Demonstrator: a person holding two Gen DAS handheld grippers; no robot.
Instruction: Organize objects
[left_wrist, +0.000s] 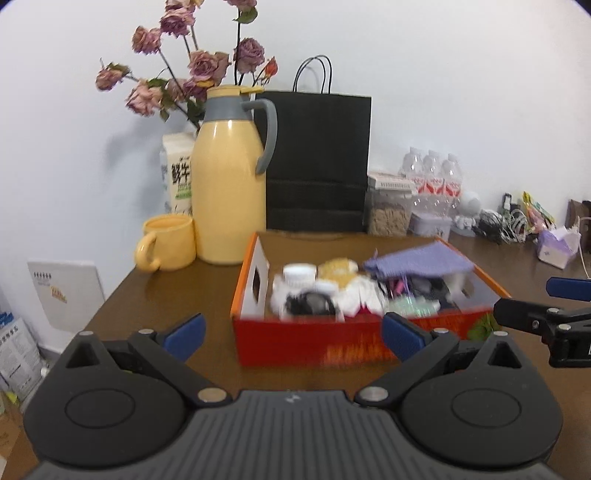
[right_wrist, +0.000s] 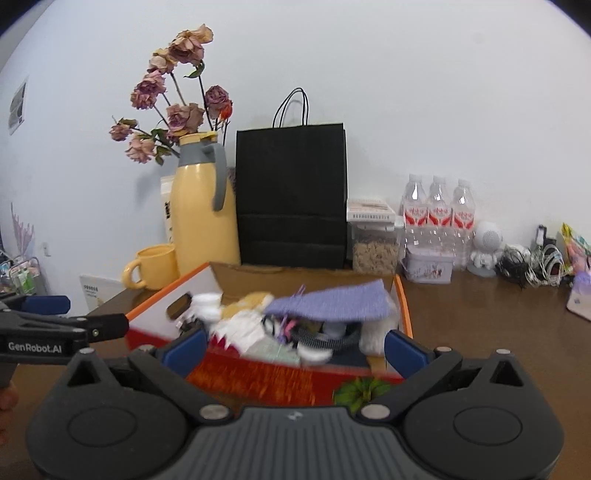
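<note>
Red box (left_wrist: 314, 343) | contents blurred, partly under purple cloth (left_wrist: 419, 260) | both jaws wide, empty

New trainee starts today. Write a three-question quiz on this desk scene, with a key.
1. True or false: the left tool holds a mug.
2. What stands right behind the orange box? A) black paper bag B) laptop C) lamp
3. What colour is the cloth lying on top of the things in the box?

Key: 1 false, both tools are open and empty; 2 A; 3 purple.
</note>
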